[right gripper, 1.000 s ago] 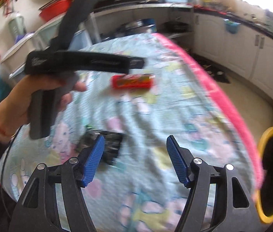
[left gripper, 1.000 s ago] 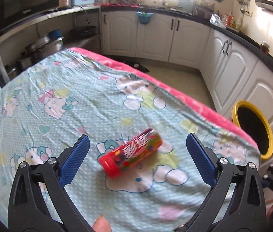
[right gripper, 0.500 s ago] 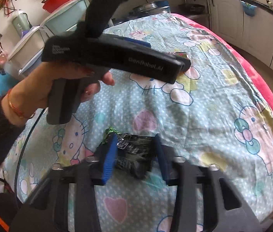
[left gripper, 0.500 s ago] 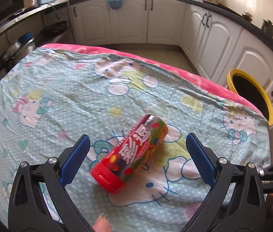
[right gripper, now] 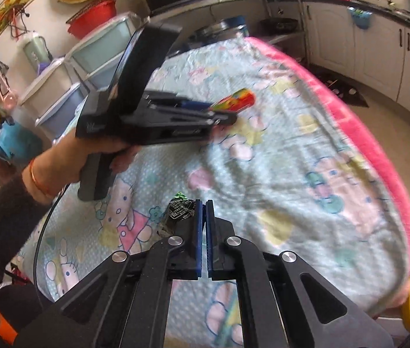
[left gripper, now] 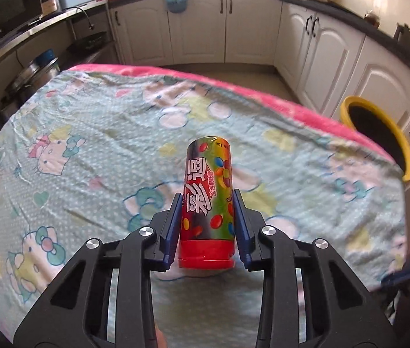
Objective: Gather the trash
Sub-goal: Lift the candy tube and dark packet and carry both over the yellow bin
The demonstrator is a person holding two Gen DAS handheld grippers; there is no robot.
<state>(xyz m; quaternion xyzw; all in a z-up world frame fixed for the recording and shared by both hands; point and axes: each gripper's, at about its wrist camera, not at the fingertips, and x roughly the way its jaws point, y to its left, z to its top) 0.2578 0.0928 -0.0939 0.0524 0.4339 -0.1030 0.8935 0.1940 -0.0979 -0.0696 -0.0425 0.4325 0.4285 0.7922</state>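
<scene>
Two views. Left wrist: the left gripper (left gripper: 208, 223) jaws are closing on a red-capped, candy-printed cylindrical tube (left gripper: 207, 203) above the cartoon-print cloth (left gripper: 89, 133), long axis pointing away, cap nearest; earlier it lay slantwise between wide jaws. Right wrist: the right gripper (right gripper: 204, 226), earlier open, pinches a crumpled black wrapper (right gripper: 179, 209) over the cloth

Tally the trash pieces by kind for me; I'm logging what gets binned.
Candy tube, red cap, between the left claw's closing jaws: 1
Dark crumpled wrapper, at the shut right claw: 1
Total: 2
</scene>
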